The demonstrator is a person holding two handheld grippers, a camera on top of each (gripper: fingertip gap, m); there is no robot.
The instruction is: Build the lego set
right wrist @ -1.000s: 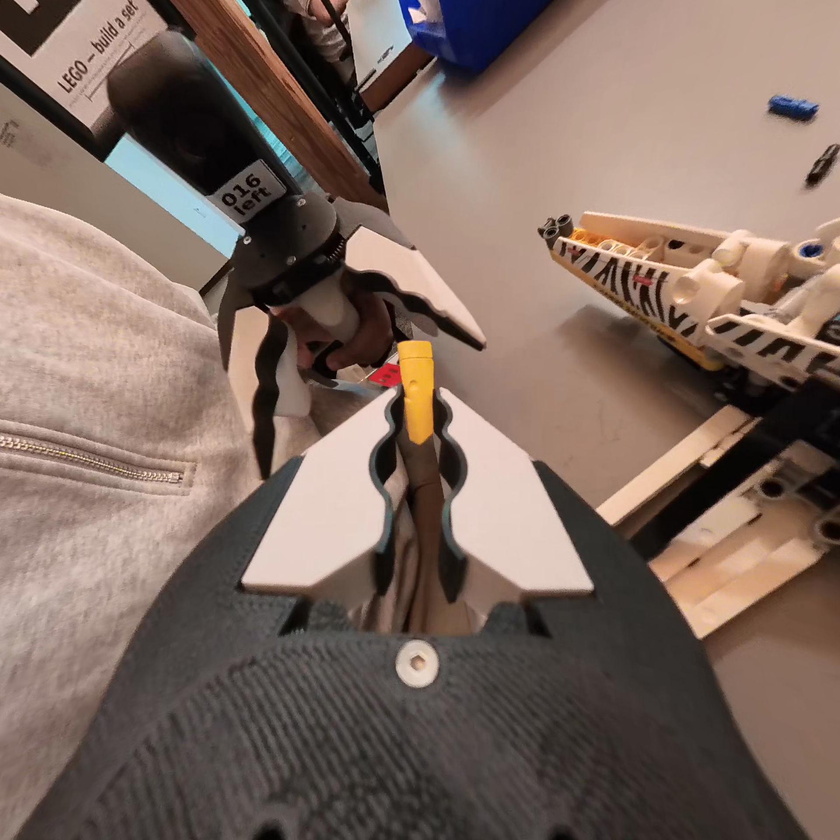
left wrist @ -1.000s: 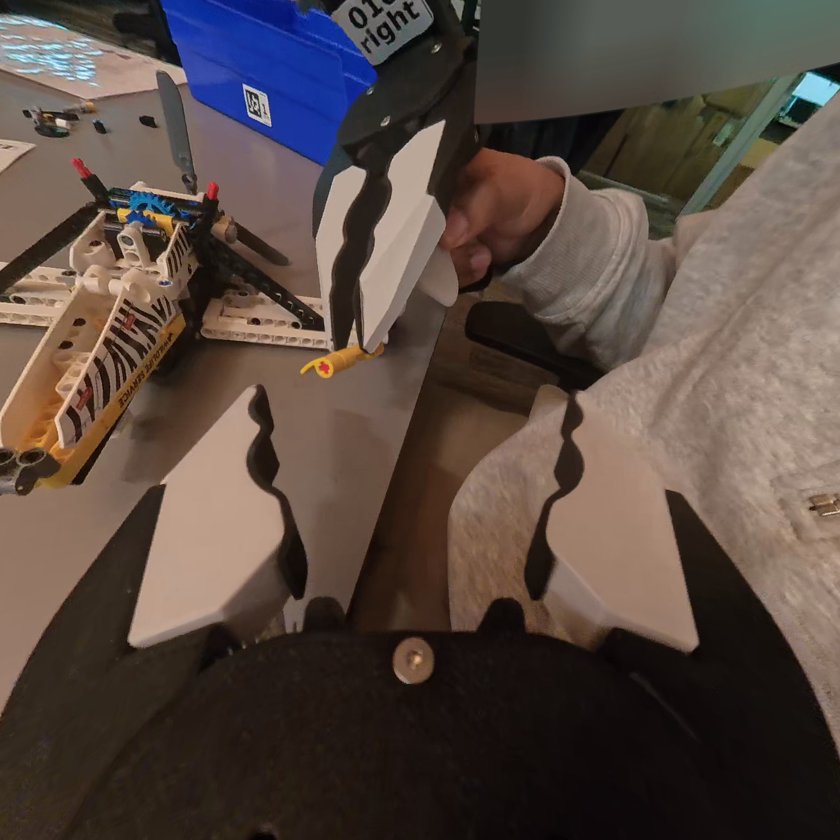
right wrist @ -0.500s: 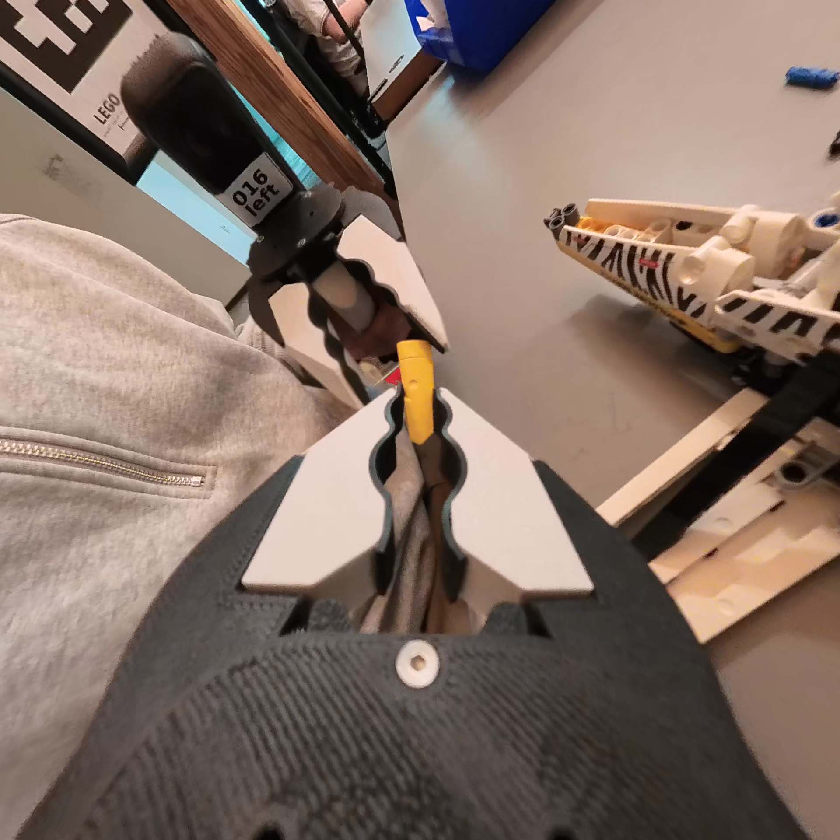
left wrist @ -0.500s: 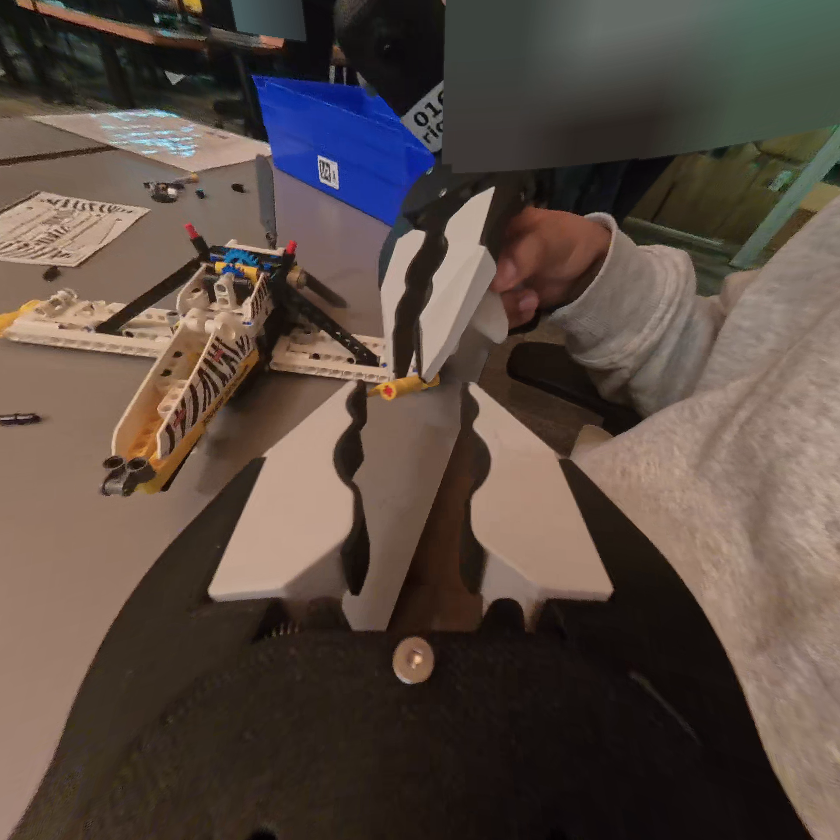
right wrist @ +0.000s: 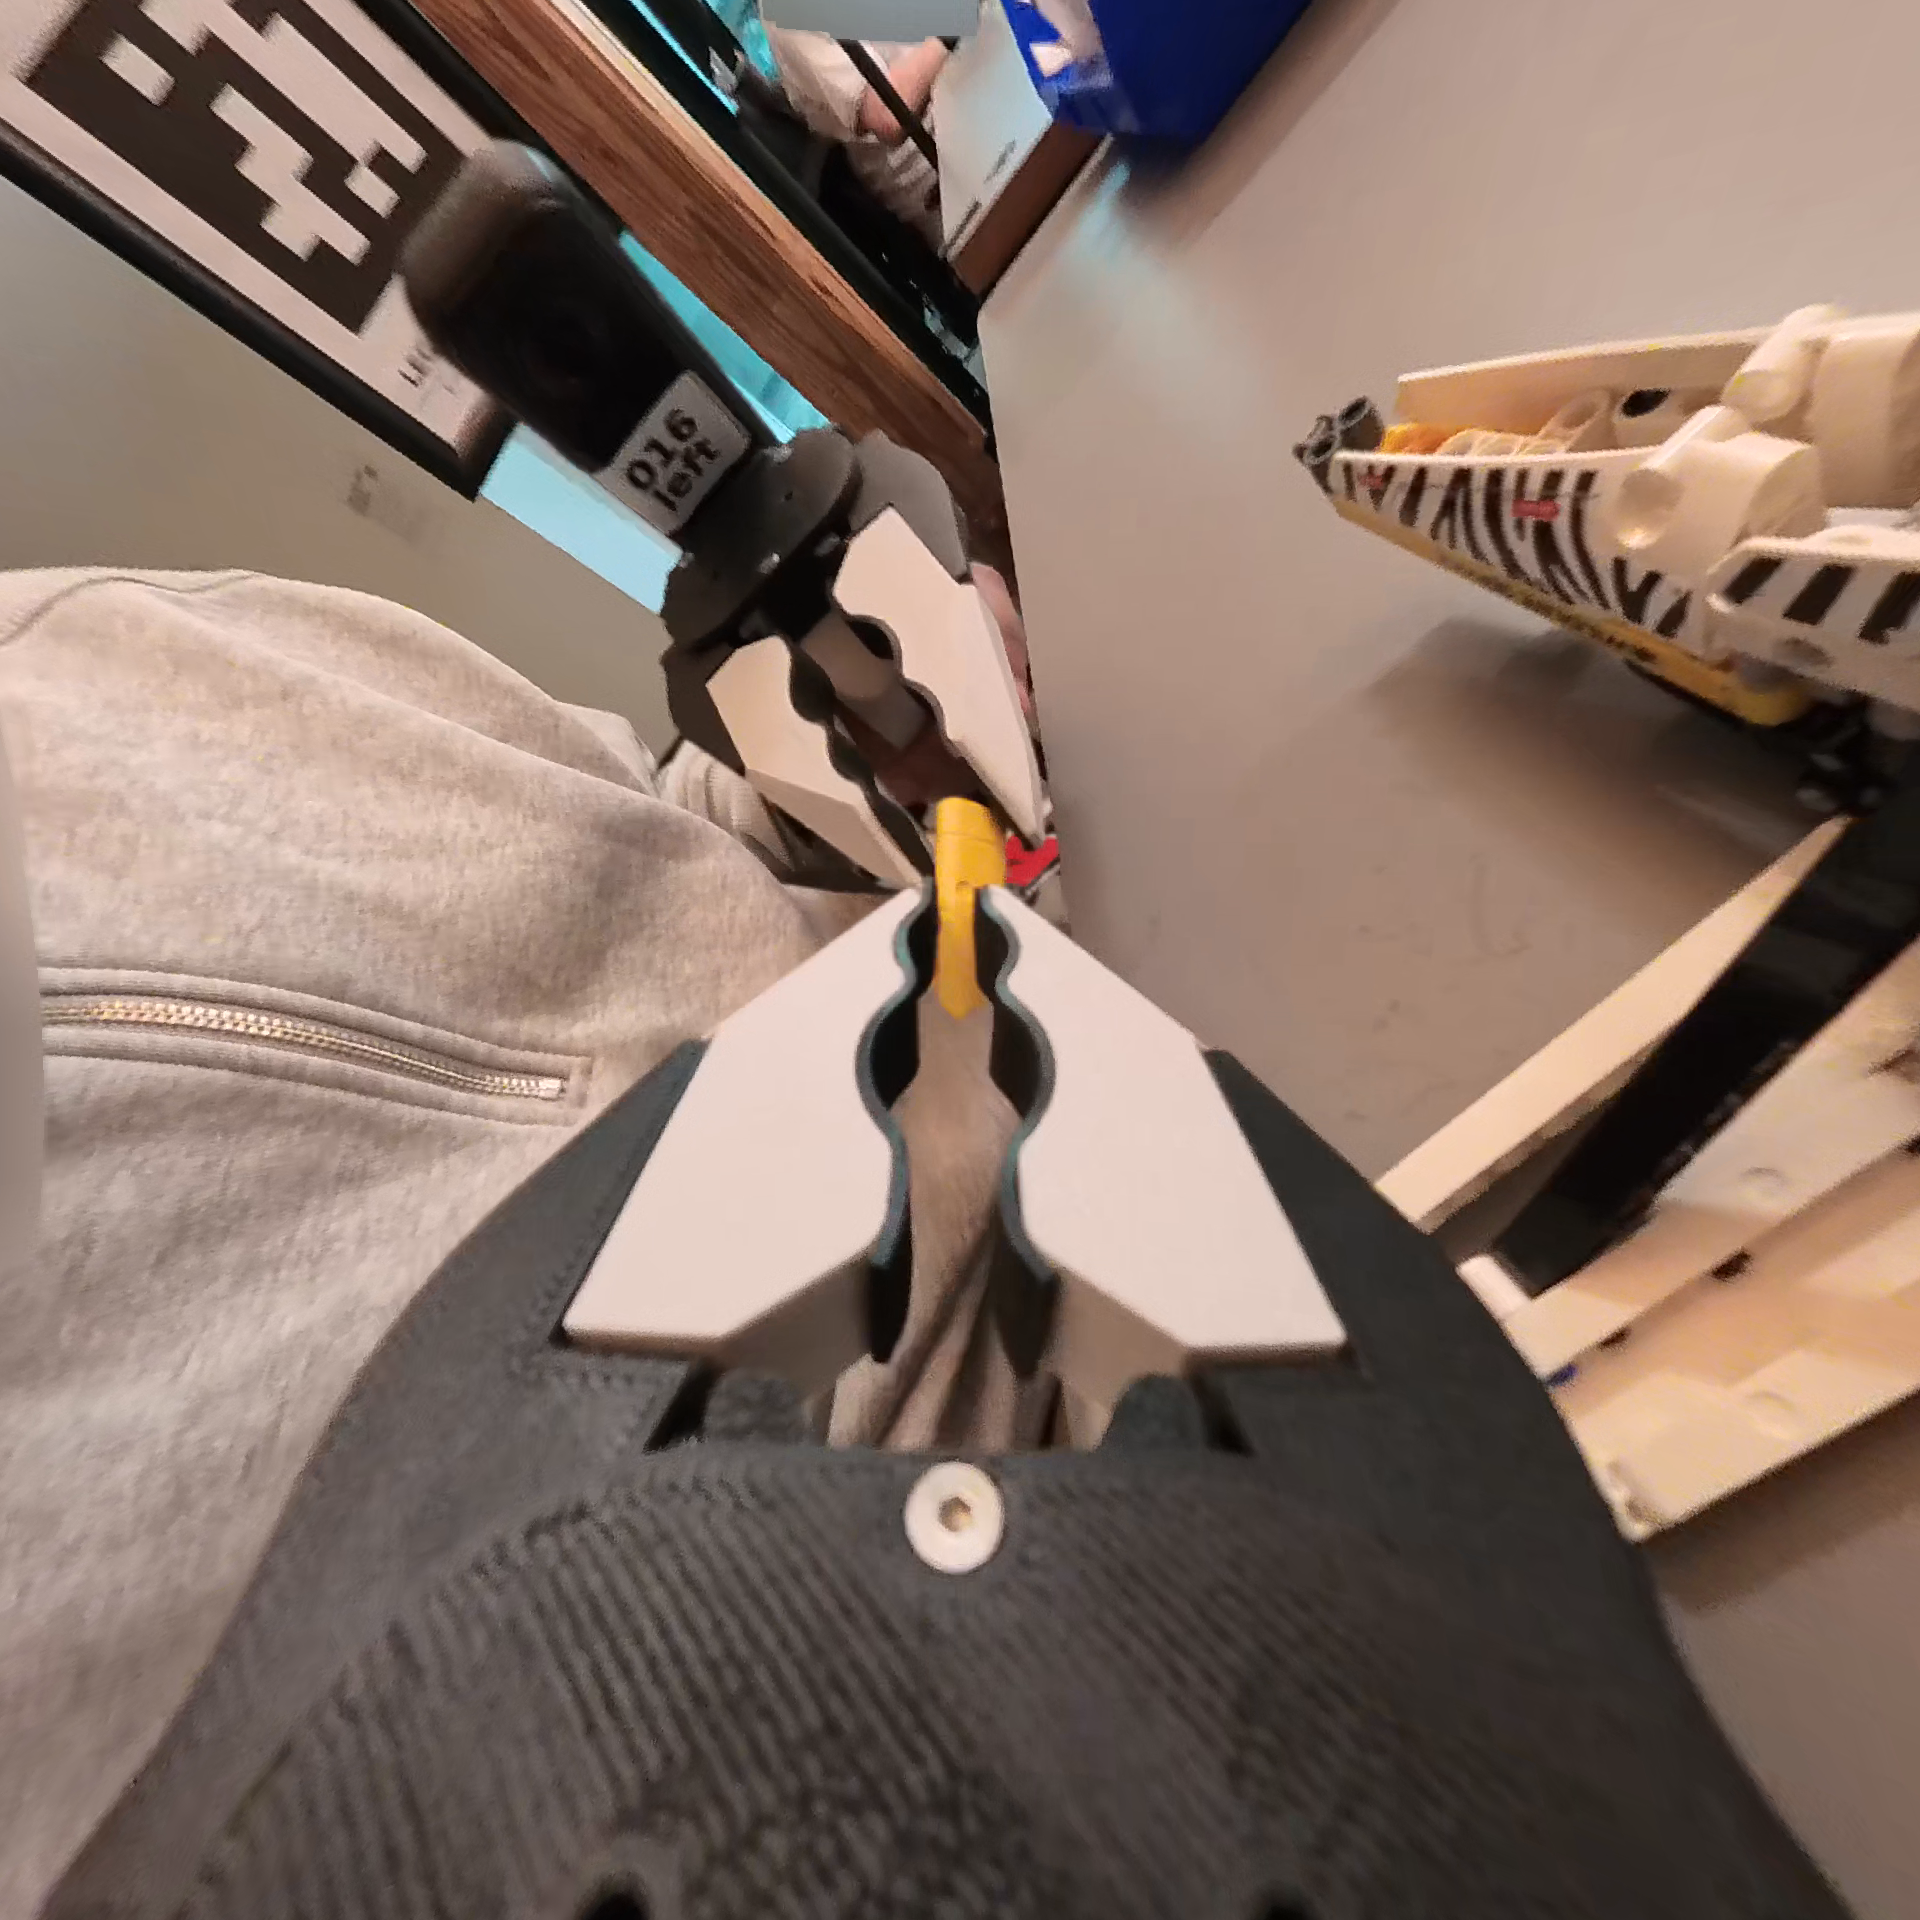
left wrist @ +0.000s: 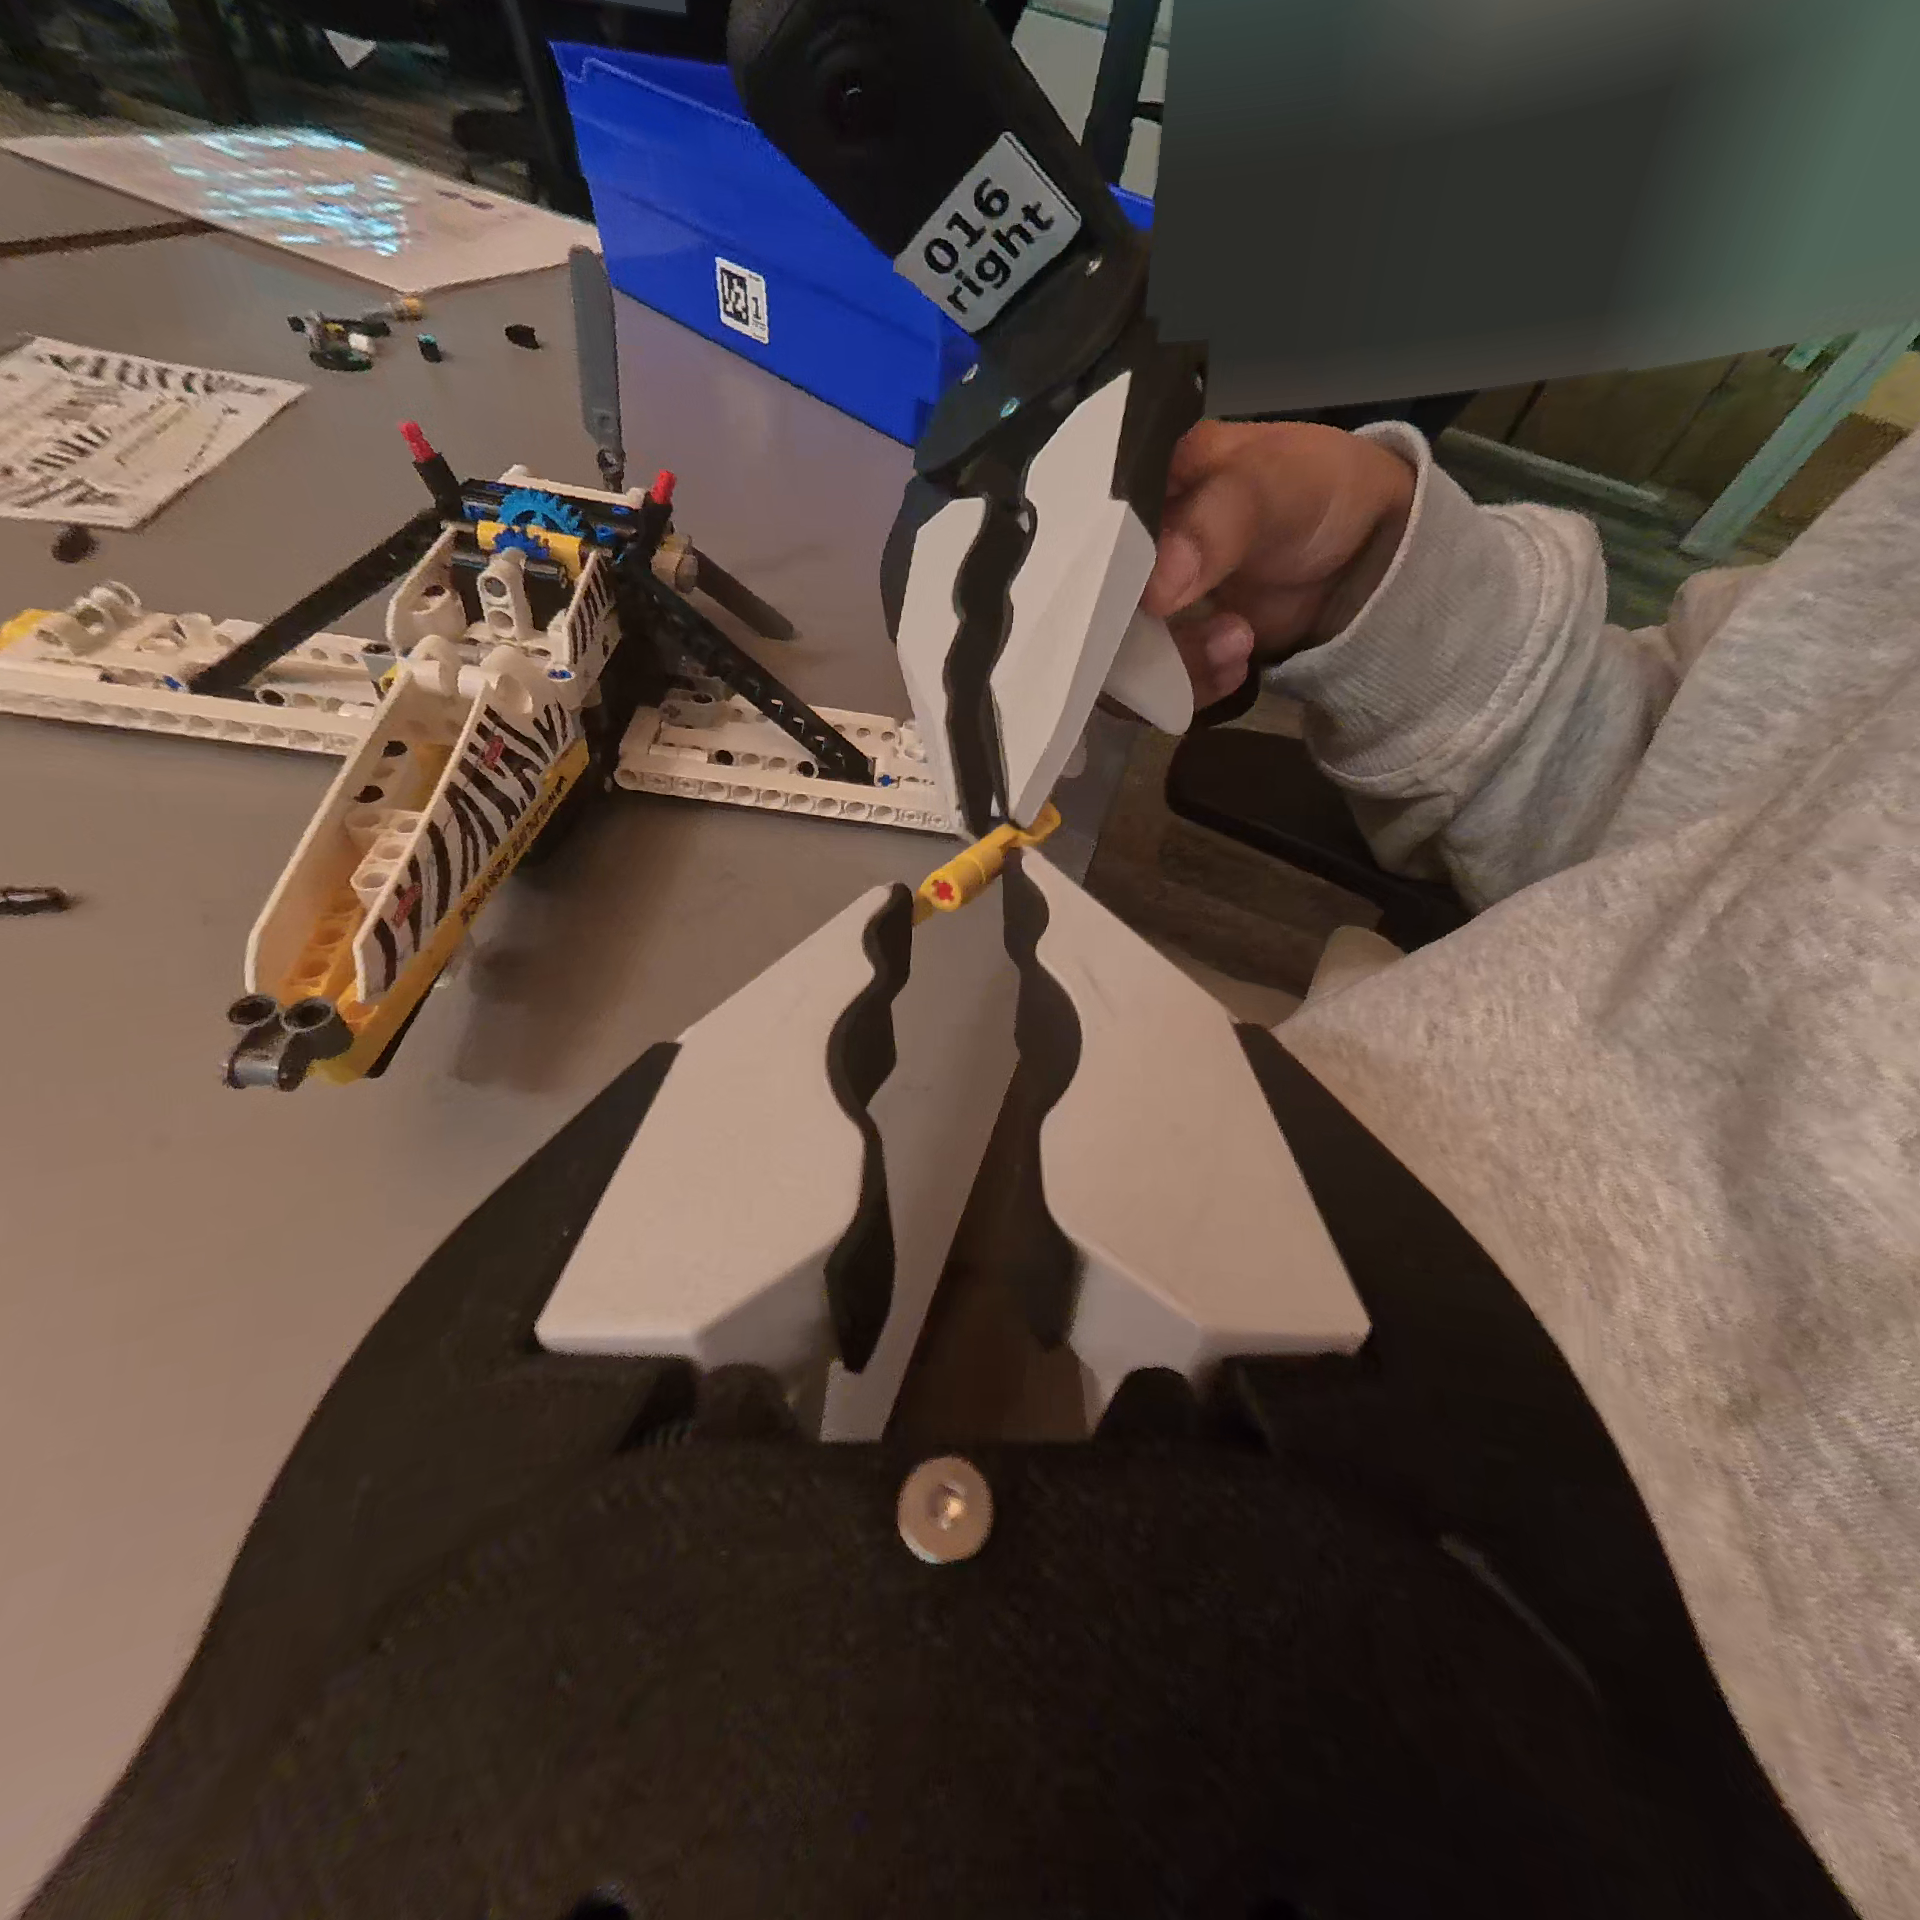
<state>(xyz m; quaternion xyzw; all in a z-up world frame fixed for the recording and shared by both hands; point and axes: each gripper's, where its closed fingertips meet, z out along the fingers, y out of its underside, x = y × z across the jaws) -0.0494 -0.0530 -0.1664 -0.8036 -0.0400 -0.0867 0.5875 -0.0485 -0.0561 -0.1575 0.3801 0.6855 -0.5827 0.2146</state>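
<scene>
Right gripper (left wrist: pixel 992 816) clamped on yellow lego piece (left wrist: pixel 982 860), left gripper (left wrist: pixel 961 899) jaws slightly parted around its red-tipped end, plane model (left wrist: pixel 447 769) well apart

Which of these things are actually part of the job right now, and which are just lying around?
In use: yellow piece, right hand-held gripper, left hand-held gripper, zebra-striped plane model.

Lying about: blue bin, instruction sheet, loose small parts.

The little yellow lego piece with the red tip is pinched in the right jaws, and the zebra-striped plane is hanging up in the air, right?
Not quite. The zebra-striped white and yellow lego plane rests on the grey table, as the left wrist view shows. The small yellow lego piece with the red tip is indeed pinched in the right gripper.
</scene>
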